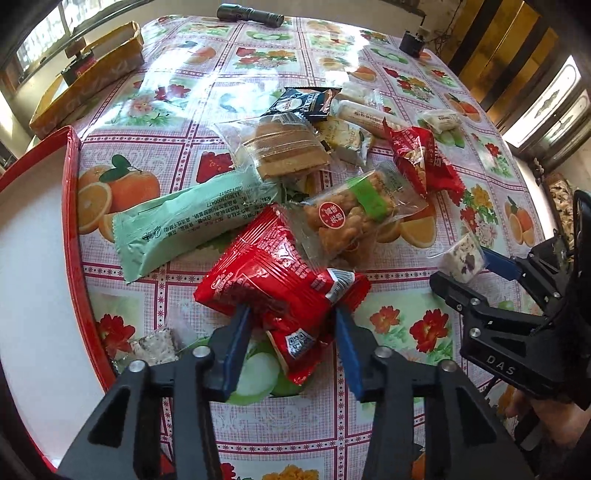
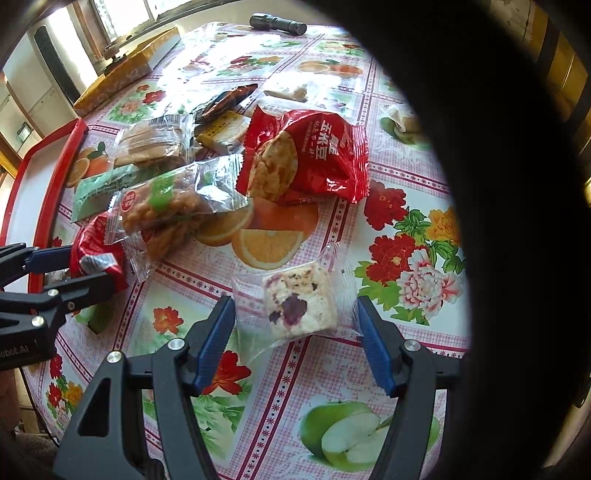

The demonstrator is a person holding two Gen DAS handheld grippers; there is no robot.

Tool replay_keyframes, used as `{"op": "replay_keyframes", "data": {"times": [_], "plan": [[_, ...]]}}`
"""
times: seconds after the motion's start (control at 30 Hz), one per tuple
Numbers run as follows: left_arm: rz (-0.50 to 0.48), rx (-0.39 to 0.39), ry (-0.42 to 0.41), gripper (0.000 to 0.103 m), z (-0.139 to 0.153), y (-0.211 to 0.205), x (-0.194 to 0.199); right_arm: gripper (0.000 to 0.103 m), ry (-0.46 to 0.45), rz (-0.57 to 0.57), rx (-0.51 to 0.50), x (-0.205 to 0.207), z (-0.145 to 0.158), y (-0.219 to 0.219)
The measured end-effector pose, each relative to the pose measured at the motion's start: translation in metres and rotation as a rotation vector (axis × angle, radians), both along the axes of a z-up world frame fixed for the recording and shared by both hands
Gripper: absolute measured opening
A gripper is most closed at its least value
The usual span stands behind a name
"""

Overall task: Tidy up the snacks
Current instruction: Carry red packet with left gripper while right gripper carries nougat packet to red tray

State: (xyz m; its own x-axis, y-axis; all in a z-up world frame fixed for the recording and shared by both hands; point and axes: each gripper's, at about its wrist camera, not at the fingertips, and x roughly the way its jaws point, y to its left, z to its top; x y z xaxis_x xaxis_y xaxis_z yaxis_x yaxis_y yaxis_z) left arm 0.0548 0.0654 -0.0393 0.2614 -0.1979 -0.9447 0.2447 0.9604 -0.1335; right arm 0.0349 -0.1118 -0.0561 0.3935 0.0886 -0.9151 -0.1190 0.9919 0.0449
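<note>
A pile of wrapped snacks lies on the fruit-print tablecloth (image 1: 155,107). My left gripper (image 1: 291,321) has its jaws either side of a red packet (image 1: 273,280); the blue pads touch its near end, and the packet rests on the table. My right gripper (image 2: 295,314) is open around a white nougat square in clear wrap (image 2: 301,302), which lies on the cloth; it also shows in the left wrist view (image 1: 463,258). Behind lie a green bar (image 1: 192,225), a fried-twist pack (image 1: 354,218), biscuits (image 1: 284,147) and a second red packet (image 2: 306,158).
A red-rimmed white tray (image 1: 72,206) sits at the left table edge. A yellow box (image 1: 88,88) and a black flashlight (image 1: 251,14) lie at the far side. A small nougat piece (image 1: 155,345) lies by the tray. A dark shape blocks the right wrist view's right side.
</note>
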Motion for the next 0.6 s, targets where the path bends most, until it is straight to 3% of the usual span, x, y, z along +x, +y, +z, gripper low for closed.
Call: {"op": "replay_keyframes", "data": {"times": [0.07,0.1,0.6], "plan": [[-0.002,-0.038,0.010,0.027,0.003,0.005,0.002,0.067,-0.016,0.001,-0.013,-0.004,-0.001,0.001],[-0.010,-0.045,0.006,0.026,0.005,0.006,0.002,0.066,-0.022,0.000,-0.018,-0.006,-0.001,0.001],[-0.092,-0.042,-0.101,0.023,0.030,0.016,-0.030,0.066,-0.076,-0.030,0.026,-0.027,0.019,0.004]]}}
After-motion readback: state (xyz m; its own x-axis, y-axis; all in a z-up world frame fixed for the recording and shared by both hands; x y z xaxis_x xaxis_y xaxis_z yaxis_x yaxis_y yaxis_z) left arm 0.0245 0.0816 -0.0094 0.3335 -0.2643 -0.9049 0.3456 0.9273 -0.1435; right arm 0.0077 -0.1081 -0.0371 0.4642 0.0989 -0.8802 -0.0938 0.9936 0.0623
